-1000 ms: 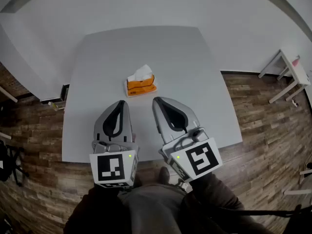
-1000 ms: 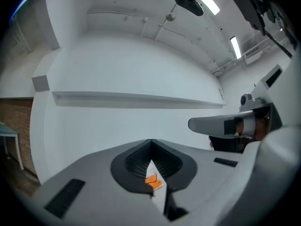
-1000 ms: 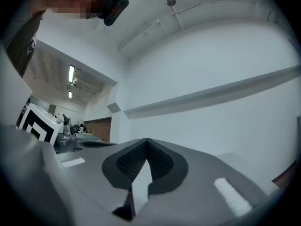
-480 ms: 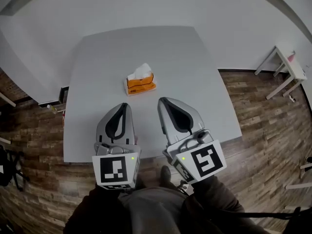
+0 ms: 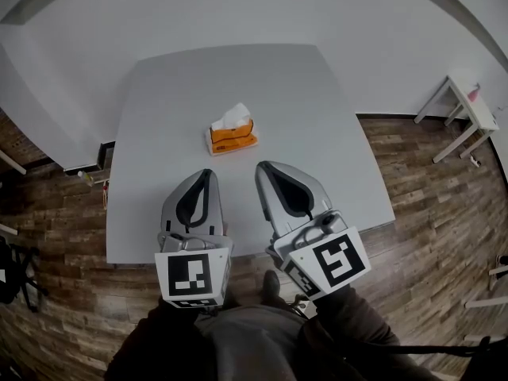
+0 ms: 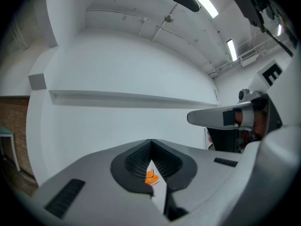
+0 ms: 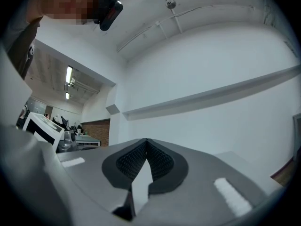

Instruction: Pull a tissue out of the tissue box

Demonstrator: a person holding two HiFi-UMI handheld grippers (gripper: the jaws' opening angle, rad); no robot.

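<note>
An orange tissue box stands near the middle of the grey table, with a white tissue sticking up out of its top. Both grippers hover over the table's near part, short of the box and apart from it. The left gripper is shut and empty; in the left gripper view the orange box shows small through the slit below its closed tips. The right gripper is also shut with nothing in it, its tips meeting against the white wall.
Wood-plank floor surrounds the table. A small white side table stands at the right and dark gear lies at the far left. The person's lap is at the bottom edge. White walls rise behind the table.
The view has shifted slightly. Both grippers stay shut over the near part of the table; the right one has drifted a little. The box and tissue have not moved.
</note>
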